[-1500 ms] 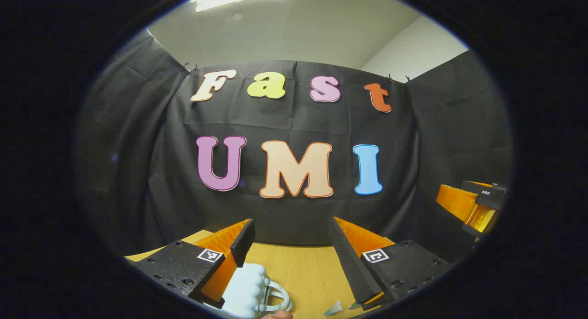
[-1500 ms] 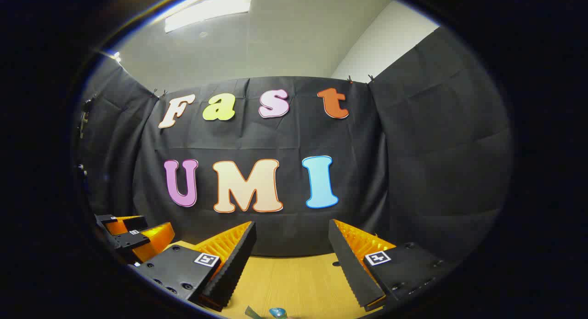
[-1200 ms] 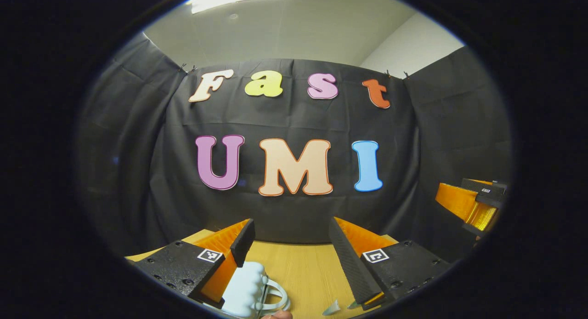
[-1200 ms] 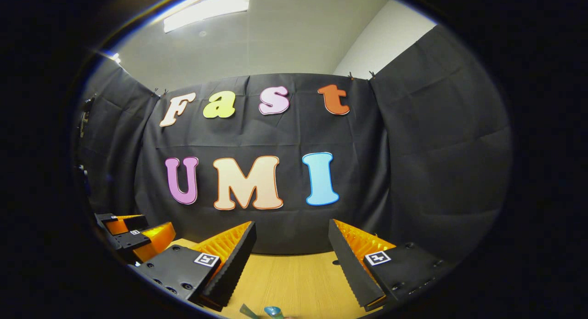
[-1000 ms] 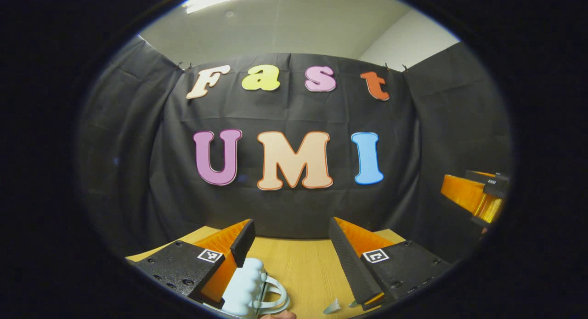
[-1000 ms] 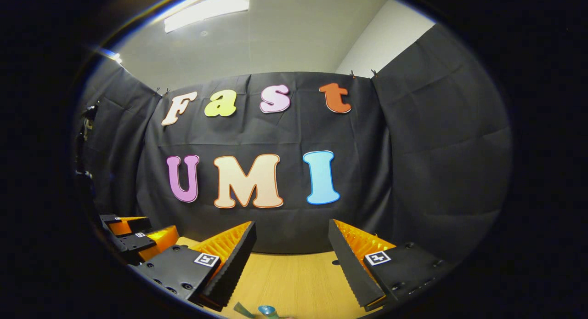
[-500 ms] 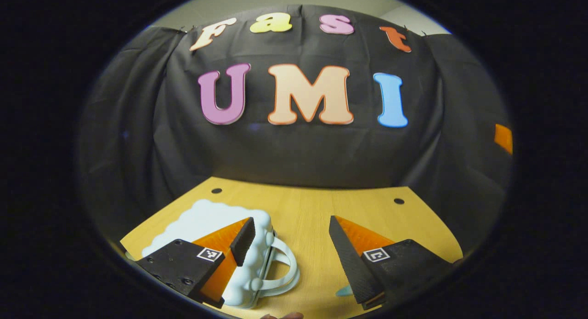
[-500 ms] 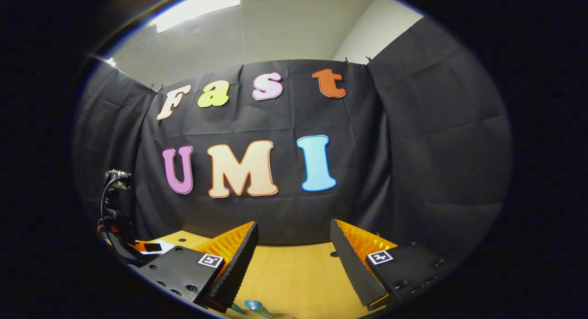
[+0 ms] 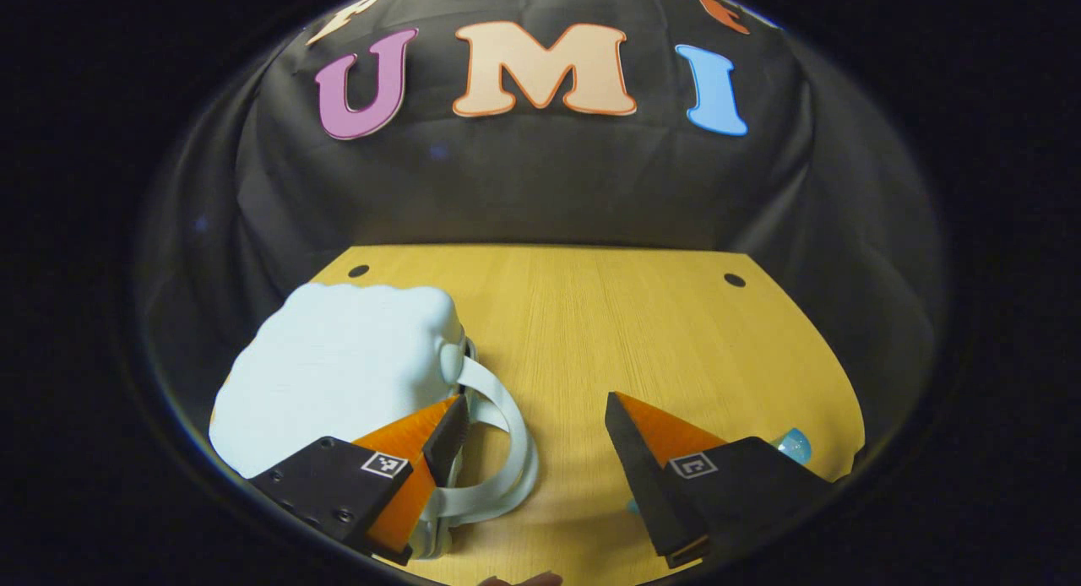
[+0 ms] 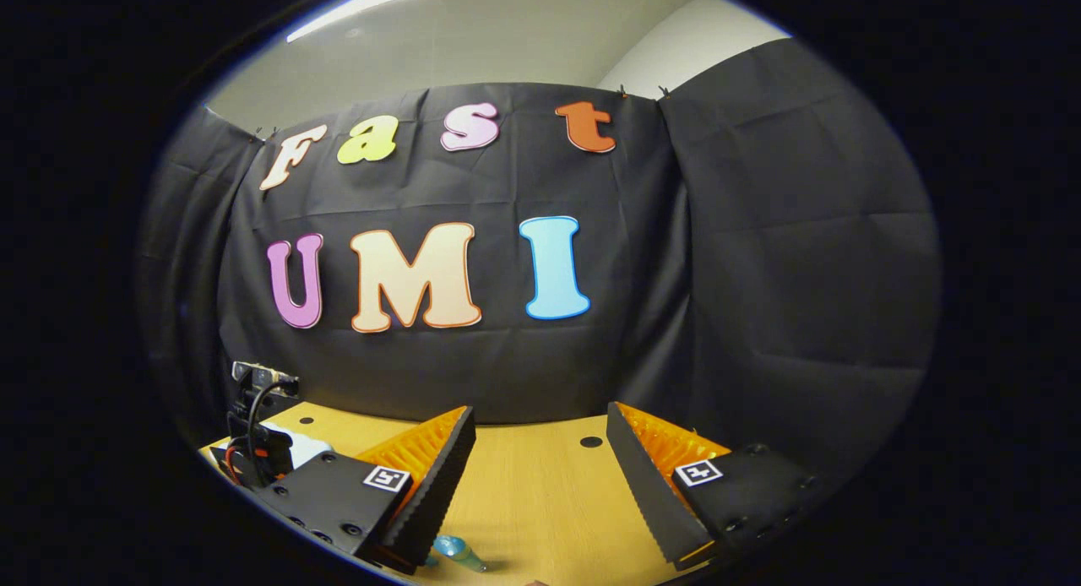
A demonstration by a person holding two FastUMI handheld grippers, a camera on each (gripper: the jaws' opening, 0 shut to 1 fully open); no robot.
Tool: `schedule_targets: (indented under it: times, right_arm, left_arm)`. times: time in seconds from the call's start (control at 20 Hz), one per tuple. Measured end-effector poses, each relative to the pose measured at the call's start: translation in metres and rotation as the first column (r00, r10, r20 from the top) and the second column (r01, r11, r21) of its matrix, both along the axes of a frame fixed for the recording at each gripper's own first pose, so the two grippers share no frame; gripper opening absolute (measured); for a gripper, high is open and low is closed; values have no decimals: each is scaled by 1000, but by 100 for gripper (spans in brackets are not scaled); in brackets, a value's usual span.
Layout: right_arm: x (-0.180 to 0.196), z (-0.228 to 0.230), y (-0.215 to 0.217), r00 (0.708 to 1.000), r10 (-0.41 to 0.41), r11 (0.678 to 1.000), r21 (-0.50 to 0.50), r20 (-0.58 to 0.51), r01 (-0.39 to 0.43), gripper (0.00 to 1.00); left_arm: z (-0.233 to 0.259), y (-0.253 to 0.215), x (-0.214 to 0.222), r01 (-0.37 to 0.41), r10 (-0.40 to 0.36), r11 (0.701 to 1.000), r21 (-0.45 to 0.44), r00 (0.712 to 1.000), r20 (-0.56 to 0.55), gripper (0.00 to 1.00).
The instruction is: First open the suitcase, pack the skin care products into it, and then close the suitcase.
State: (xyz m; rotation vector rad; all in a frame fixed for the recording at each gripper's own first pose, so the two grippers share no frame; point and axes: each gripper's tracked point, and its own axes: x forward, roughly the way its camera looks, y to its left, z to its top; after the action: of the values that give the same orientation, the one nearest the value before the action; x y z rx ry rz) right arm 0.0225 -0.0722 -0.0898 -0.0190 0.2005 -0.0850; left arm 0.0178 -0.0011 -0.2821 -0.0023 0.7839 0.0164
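A pale blue, cloud-shaped suitcase [image 9: 338, 366] lies closed on the wooden table [image 9: 625, 333] at the left in the left gripper view, its loop handle [image 9: 507, 451] pointing right. My left gripper [image 9: 532, 417] is open above the table, its left finger over the handle, nothing between the fingers. A small blue skin care item [image 9: 794, 444] peeks out behind its right finger. In the right gripper view my right gripper [image 10: 540, 430] is open above the table, and a blue-capped skin care item [image 10: 456, 552] lies near its left finger. The left gripper's body [image 10: 258, 438] shows at far left.
The table has small round holes at the back [image 9: 735, 279] [image 10: 591, 442]. The black cloth wall closes off the table's far side and both flanks. A bare stretch of wood lies to the right of the suitcase.
The left gripper has tipped downward, bringing the whole suitcase and more of the table into sight. The right gripper has tilted down slightly. Both stay open.
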Motion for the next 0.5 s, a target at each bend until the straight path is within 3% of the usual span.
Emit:
schedule_targets:
  times: [0.25,0.5]
  right_arm:
    - [0,-5,-6,1000,-21,1000,-15,-14,21,98]
    - [-3,-11,1,1000,-6,999,-35,-28,5,98]
  left_arm:
    - [-30,9,1,-27,27,1000,4,995,-100,95]
    - [-53,2,-2,-8,4,1000,-20,984,-177,92]
